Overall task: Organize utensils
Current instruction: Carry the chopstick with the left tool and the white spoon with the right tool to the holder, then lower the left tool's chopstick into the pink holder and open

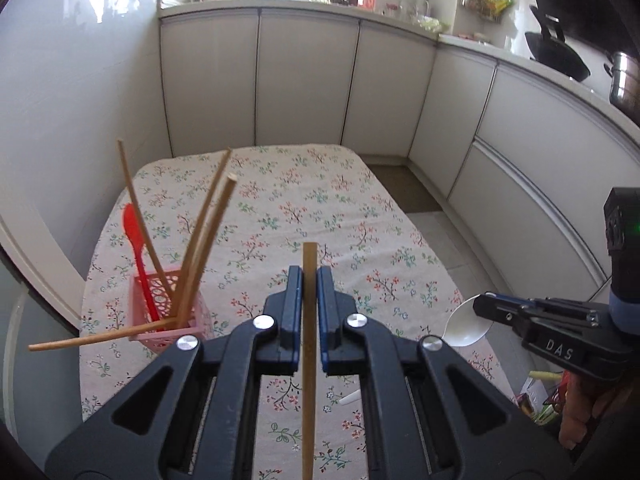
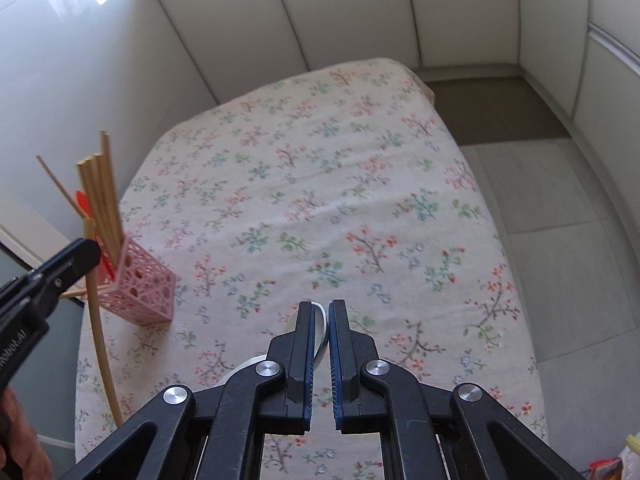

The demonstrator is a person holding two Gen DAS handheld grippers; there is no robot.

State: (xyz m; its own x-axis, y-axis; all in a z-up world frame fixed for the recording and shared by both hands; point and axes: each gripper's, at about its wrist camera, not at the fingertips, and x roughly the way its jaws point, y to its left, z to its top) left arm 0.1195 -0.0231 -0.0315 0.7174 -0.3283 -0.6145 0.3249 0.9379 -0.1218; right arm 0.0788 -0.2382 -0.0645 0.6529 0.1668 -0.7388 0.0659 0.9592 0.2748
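Note:
My left gripper is shut on a wooden chopstick, held above the floral tablecloth. The pink lattice holder stands at the table's left, holding several chopsticks and a red spoon. My right gripper is shut on a white spoon, whose bowl shows in the left wrist view. In the right wrist view the holder sits left, with the left gripper and its chopstick beside it.
White cabinets ring the table's far side. A counter with a wok and pot is at the right. Tiled floor lies right of the table. Packets sit at the lower right.

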